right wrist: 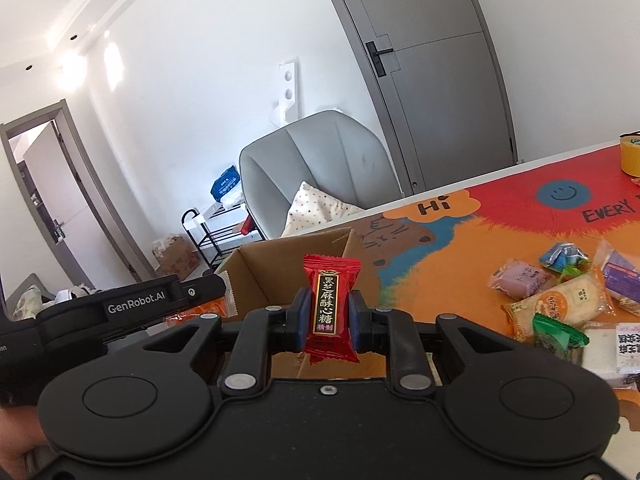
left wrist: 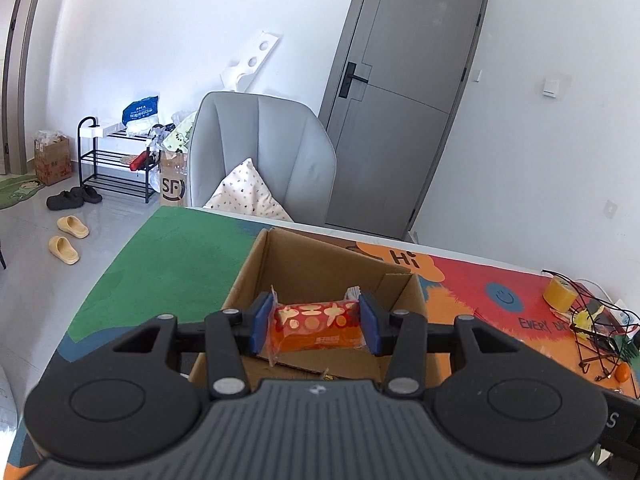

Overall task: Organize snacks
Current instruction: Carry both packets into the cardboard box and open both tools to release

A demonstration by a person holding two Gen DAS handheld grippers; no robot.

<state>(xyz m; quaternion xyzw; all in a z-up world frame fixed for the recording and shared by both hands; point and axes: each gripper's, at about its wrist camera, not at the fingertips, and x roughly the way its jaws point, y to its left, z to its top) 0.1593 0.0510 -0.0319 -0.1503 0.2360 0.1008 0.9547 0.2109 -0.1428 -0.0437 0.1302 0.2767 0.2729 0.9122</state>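
Note:
My left gripper (left wrist: 316, 326) is shut on an orange snack packet (left wrist: 318, 326), held crosswise above the open cardboard box (left wrist: 248, 272). My right gripper (right wrist: 329, 322) is shut on a red candy packet (right wrist: 331, 304) with black and gold lettering, held upright just in front of the same box (right wrist: 260, 276). In the right wrist view the left gripper's body (right wrist: 120, 308) shows at the left, with the orange packet's edge (right wrist: 212, 308) over the box. Several loose snack packets (right wrist: 560, 304) lie on the colourful table mat (right wrist: 480, 240) to the right.
A grey armchair (left wrist: 260, 152) with a dotted cushion stands behind the table, beside a grey door (left wrist: 404, 92). A yellow tape roll (left wrist: 560, 294) and a wire rack (left wrist: 596, 332) sit at the table's right end. A shoe rack (left wrist: 116, 160), boxes and slippers are on the floor at left.

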